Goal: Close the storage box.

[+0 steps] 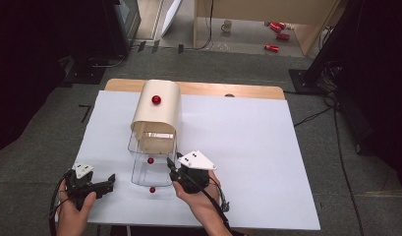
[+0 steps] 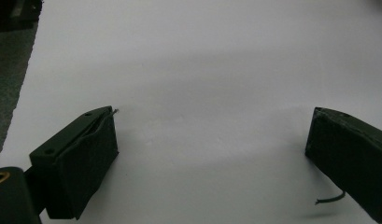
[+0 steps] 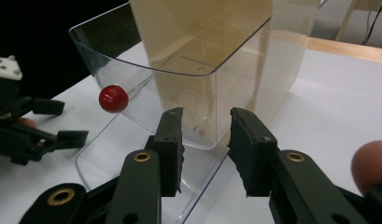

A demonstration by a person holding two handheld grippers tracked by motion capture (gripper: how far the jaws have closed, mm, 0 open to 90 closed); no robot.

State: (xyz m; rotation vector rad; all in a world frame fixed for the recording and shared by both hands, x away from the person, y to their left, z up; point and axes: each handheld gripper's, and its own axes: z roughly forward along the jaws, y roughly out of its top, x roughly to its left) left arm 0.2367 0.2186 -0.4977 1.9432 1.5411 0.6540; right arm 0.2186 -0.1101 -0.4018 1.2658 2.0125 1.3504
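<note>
A beige curved cover (image 1: 157,110) with a red knob (image 1: 156,100) stands mid-table. A clear plastic box (image 1: 152,169) sticks out of its near end and carries a red knob (image 1: 150,160); another red ball (image 1: 152,189) lies at its near edge. My right gripper (image 1: 172,165) is at the clear box's right near corner. In the right gripper view its jaws (image 3: 207,115) stand apart, astride the clear box's (image 3: 179,93) corner wall, with the red knob (image 3: 113,98) at left. My left gripper (image 1: 111,182) rests on the table left of the box, open (image 2: 214,116) and holding nothing.
A white sheet (image 1: 247,147) covers the table, with wide bare room on the right. The wooden table edge (image 1: 238,91) shows at the back. Beyond it the floor holds a mug (image 1: 227,25) and red cans (image 1: 277,27). Cables trail from both grippers.
</note>
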